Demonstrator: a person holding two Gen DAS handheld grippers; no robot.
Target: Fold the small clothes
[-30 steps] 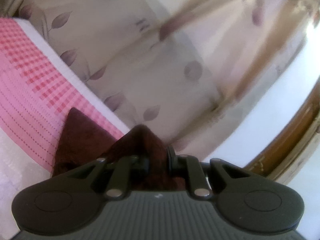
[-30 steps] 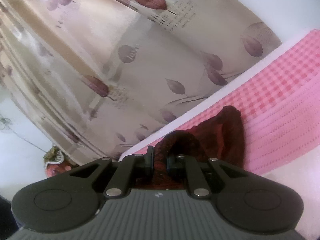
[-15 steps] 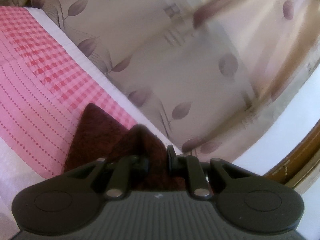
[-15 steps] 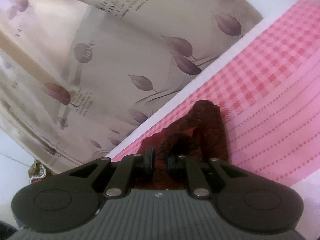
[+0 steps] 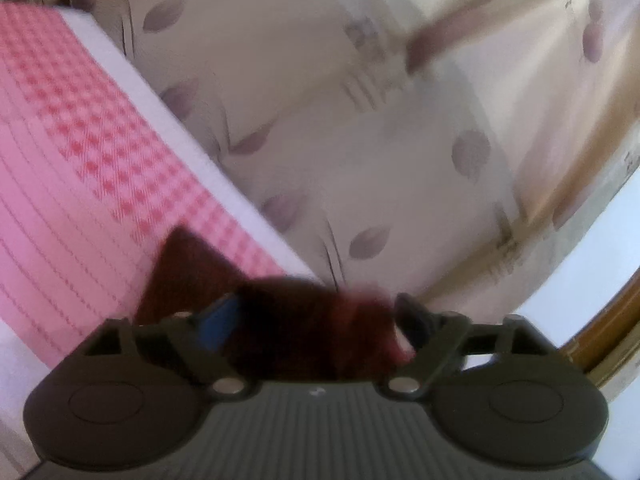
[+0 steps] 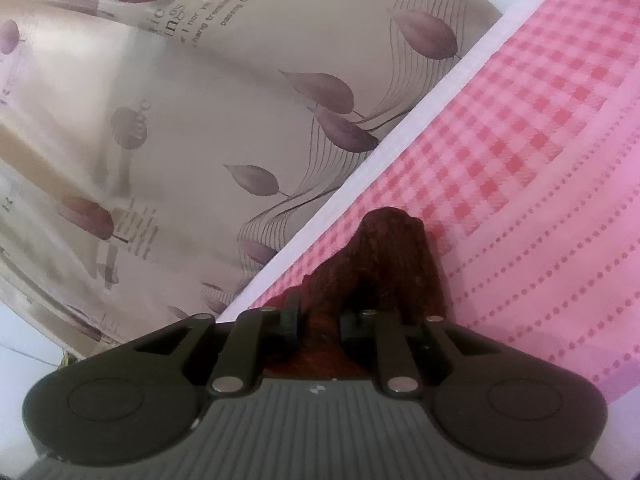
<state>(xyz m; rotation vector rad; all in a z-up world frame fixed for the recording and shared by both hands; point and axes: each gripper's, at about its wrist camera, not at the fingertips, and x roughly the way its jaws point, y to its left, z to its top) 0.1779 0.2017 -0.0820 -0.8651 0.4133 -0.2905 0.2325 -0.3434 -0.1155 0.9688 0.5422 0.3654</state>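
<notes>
A small dark red garment lies near the edge of a pink checked bedspread. In the left wrist view my left gripper is opening wide. The garment's bunched end sits loose and blurred between its fingers, and the pads stand clear of it. In the right wrist view the same garment rises in a fold off the bedspread. My right gripper is starting to open, but the cloth still fills the narrow gap between its pads.
A beige curtain printed with purple leaves hangs just past the white bed edge; it also fills the left wrist view. A wooden frame curves along the lower right of that view.
The left jaws have sprung wide apart and let go of the garment. The right jaws have parted slightly. Both grippers have come down closer to the bedspread.
</notes>
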